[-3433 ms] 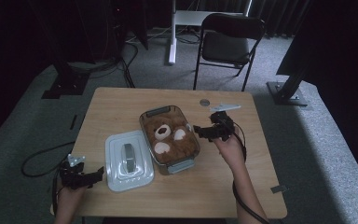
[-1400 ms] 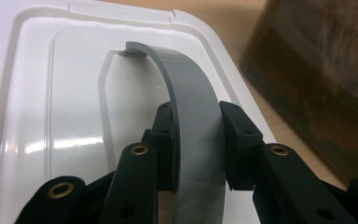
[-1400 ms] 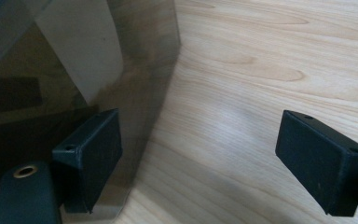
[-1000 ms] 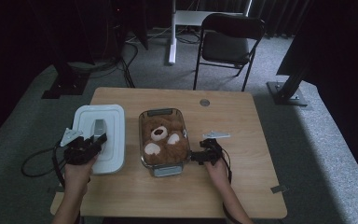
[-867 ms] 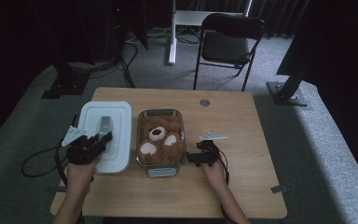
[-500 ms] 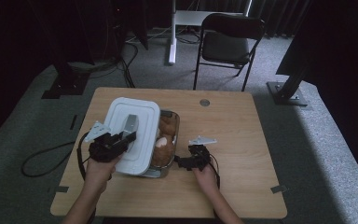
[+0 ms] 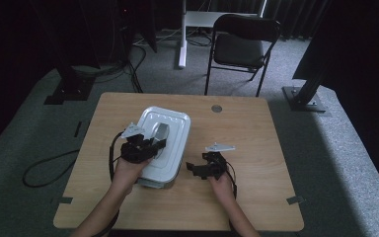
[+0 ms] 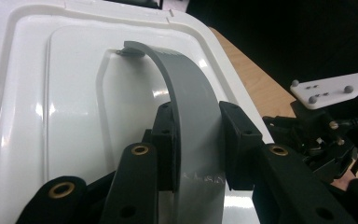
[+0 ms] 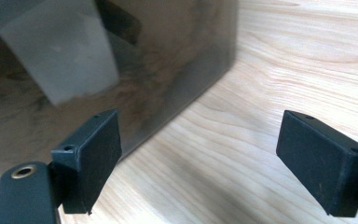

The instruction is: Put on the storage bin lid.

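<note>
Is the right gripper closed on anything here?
No. The right gripper stands wide open over bare table, beside the container.

Lid (image 7: 164, 140): glossy white, centre-left of high view; its arched handle (image 8: 191, 107) matte grey. Container (image 9: 98, 70): clear, brown contents, upper left of right gripper view. Table (image 7: 256, 133): pale wood, visible grain. Left gripper (image 8: 196, 135), right gripper (image 9: 198, 154): black jaws, brass-coloured rivets. Chair (image 7: 244, 44), top centre: black. Floor (image 7: 335, 148): grey carpet.

A black folding chair (image 7: 245, 47) stands on grey carpet (image 7: 335, 148) behind the table (image 7: 256, 163).
</note>
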A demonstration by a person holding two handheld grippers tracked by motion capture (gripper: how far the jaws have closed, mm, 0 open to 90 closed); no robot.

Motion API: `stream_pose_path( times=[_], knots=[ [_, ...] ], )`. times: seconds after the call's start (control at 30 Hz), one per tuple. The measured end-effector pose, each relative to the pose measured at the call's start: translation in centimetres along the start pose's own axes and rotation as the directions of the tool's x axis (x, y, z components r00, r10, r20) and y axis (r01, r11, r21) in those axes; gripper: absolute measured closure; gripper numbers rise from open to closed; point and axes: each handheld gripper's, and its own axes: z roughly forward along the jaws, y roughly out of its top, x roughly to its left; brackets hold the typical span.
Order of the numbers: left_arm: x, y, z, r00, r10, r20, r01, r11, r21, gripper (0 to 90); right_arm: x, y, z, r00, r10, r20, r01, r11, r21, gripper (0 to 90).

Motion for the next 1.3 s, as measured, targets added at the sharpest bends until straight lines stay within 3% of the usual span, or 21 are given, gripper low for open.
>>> stream_pose_path(
  times=[0.2,0.57,0.67,0.73,0.8,0.87,0.97,1.07,1.17,1.3],
  knots=[
    [-0.2,0.1,0.8,0.9993,0.008,-0.037,-0.008,1.0,0.005,70.6,-0.6,0.0,-0.4,0.9998,0.009,0.016,-0.009,1.0,-0.004,13.3],
    [0.0,-0.2,1.5,0.9987,-0.015,-0.05,0.017,0.9989,0.043,70.5,-0.7,-0.1,-0.3,0.9997,0.016,0.018,-0.016,1.0,0.002,13.3],
    [0.0,-0.2,1.8,0.9986,-0.01,-0.052,0.014,0.9968,0.079,70.4,-0.8,-0.1,-0.3,0.9997,0.016,0.019,-0.016,1.0,0.002,13.3],
    [0.5,0.0,2.0,0.9986,-0.044,-0.03,0.047,0.993,0.109,70.5,-0.8,-0.2,-0.3,0.9997,0.017,0.02,-0.017,1.0,0.001,13.3],
    [0.6,0.0,2.1,0.9989,-0.04,-0.026,0.043,0.9915,0.123,70.6,-0.7,-0.2,-0.4,0.9998,0.013,0.018,-0.013,1.0,-0.002,13.3],
    [0.1,0.0,2.3,0.9979,-0.004,-0.065,0.012,0.9917,0.128,70.4,-0.8,-0.1,-0.6,0.9997,0.011,0.023,-0.011,1.0,-0.003,13.3],
    [0.3,0.1,2.3,0.9983,-0.03,-0.049,0.036,0.9907,0.131,70.4,-1.0,-0.1,-0.7,0.9996,0.019,0.021,-0.018,1.0,-0.006,13.3],
    [-0.2,0.1,2.3,0.9962,0.013,-0.086,-0.002,0.9909,0.135,69.7,-1.0,-0.1,-0.7,0.9997,0.017,0.02,-0.017,1.0,-0.008,13.3],
    [-0.4,0.0,2.2,0.9954,0.028,-0.091,-0.018,0.9931,0.116,68.0,-1.0,0.0,-0.8,0.9996,0.022,0.016,-0.022,1.0,-0.009,13.3],
    [-0.7,0.0,1.7,0.9955,0.041,-0.086,-0.033,0.9952,0.092,59.3,-1.1,0.0,-1.0,0.9996,0.021,0.019,-0.021,1.0,-0.01,13.3]
  ],
)
